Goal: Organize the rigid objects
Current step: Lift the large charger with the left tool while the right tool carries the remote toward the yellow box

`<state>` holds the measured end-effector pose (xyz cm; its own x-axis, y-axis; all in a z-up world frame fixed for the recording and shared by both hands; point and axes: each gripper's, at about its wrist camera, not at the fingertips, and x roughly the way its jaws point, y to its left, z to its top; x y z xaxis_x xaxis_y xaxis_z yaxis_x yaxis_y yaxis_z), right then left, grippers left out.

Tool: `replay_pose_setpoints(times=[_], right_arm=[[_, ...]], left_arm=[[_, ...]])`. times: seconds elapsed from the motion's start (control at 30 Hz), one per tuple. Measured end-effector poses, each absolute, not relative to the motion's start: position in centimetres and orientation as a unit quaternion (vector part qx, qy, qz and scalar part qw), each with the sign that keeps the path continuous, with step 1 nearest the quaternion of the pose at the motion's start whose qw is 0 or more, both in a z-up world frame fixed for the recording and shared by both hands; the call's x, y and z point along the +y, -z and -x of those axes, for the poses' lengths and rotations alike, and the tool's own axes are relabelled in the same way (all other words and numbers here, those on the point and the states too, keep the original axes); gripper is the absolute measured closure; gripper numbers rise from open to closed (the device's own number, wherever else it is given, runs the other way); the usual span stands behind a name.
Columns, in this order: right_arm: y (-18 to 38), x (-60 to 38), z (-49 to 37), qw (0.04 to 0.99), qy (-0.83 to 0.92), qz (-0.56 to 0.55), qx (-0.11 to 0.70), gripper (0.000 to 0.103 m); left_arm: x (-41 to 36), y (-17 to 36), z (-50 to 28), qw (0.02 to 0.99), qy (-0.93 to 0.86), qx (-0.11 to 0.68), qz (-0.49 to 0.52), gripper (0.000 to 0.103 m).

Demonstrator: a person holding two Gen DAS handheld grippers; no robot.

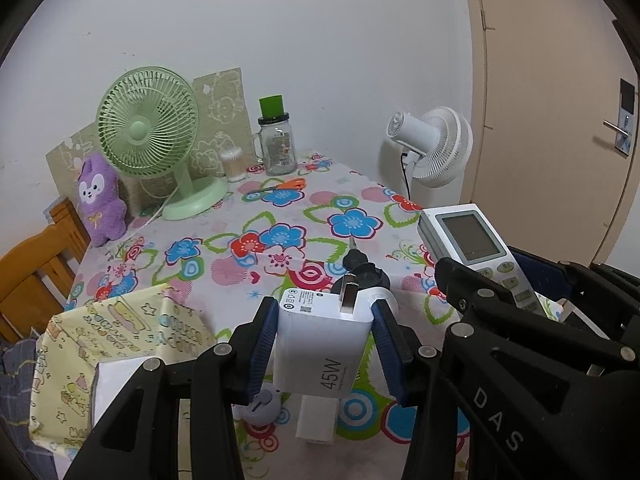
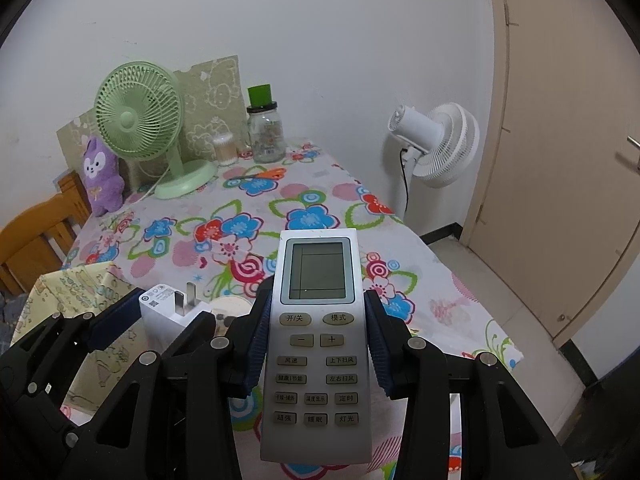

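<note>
My left gripper (image 1: 326,316) is shut on a white 45W charger (image 1: 320,344), prongs up, held above the flowered table (image 1: 280,216). My right gripper (image 2: 316,320) is shut on a silver air-conditioner remote (image 2: 316,340), screen facing up. In the left wrist view the remote (image 1: 472,244) and right gripper sit just to the right. In the right wrist view the charger (image 2: 168,312) and left gripper sit at lower left. A black screwdriver (image 1: 360,264) lies on the cloth beyond the charger.
A yellow patterned box (image 1: 108,352) stands at the near left. A green desk fan (image 1: 148,136), purple plush (image 1: 100,200), glass jar with green lid (image 1: 276,140), cotton swab tub (image 1: 234,164) and orange scissors (image 1: 280,186) sit at the back. A white floor fan (image 1: 432,144) stands right.
</note>
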<state>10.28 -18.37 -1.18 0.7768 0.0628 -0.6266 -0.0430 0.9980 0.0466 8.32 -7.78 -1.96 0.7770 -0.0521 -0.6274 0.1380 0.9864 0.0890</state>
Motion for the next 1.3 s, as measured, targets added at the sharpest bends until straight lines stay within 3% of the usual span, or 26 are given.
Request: replay_pose_setpoints(times=[0.83, 1.3], right_arm=[[-4.9, -13.1, -8.4, 0.953, -0.038, 0.018, 0.3, 0.056], [-5.0, -7.8, -8.2, 0.948, -0.07, 0.027, 0.31, 0.056]], left_arm=[[-2.0, -3.6, -6.6, 0.953, 0.027, 0.298, -0.054, 0.054], [3.5, -3.3, -6.2, 0.953, -0.008, 0.299, -0.041, 0.054]])
